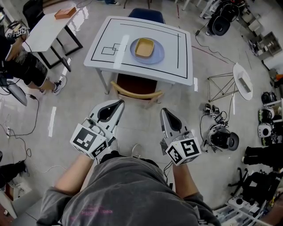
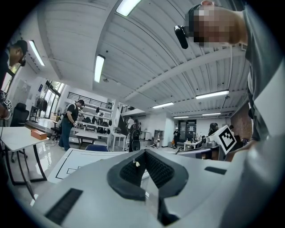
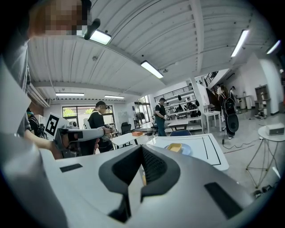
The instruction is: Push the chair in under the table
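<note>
A chair (image 1: pixel 136 90) with a curved wooden back and a dark seat stands at the near edge of the white table (image 1: pixel 106 39), its seat partly under the top. The table carries black line markings and a blue plate (image 1: pixel 158 54) holding a tan square dish (image 1: pixel 144 47). My left gripper (image 1: pixel 120 103) and right gripper (image 1: pixel 164 111) hover side by side just short of the chair back, not touching it. Both are shut with nothing between the jaws. The right gripper view shows the table (image 3: pixel 209 153) and the dish (image 3: pixel 175 147) ahead of the shut right gripper (image 3: pixel 141 149). In the left gripper view, the left gripper (image 2: pixel 143 152) stands shut in front of the table (image 2: pixel 78 161).
A blue chair (image 1: pixel 146 14) sits at the table's far side. A smaller white table (image 1: pixel 48 27) with an orange box (image 1: pixel 65 13) stands at the back left beside a seated person (image 1: pixel 26 66). At the right are a round stand (image 1: pixel 242 80), helmets (image 1: pixel 223 139) and floor cables.
</note>
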A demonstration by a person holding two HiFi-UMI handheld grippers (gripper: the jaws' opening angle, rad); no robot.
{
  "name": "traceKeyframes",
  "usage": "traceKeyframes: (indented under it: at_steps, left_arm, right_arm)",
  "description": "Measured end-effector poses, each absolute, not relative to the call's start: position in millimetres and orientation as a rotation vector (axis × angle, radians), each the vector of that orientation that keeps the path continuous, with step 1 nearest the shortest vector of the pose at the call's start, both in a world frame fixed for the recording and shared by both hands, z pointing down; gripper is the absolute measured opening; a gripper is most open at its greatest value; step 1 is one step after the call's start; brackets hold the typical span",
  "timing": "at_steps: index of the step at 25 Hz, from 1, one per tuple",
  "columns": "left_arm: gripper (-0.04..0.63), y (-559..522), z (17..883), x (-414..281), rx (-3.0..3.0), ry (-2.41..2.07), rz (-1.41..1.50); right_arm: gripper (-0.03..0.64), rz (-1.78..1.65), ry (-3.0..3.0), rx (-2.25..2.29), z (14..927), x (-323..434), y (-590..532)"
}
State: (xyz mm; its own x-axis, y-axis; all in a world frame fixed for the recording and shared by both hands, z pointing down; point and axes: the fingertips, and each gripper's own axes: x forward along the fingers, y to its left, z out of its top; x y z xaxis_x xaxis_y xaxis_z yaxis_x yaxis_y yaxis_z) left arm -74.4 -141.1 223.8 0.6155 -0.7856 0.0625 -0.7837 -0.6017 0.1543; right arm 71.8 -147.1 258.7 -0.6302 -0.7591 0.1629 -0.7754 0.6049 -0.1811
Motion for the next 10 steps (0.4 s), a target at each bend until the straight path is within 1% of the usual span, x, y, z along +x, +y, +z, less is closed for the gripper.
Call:
traceKeyframes:
  at_steps: [10]
  left_arm:
    - [0.002,-139.0,225.7,-55.1,2.656,-1.335,-0.015]
  right_arm:
    - [0.003,0.370,-2.752,1.314,261.3,95.0,-146.6]
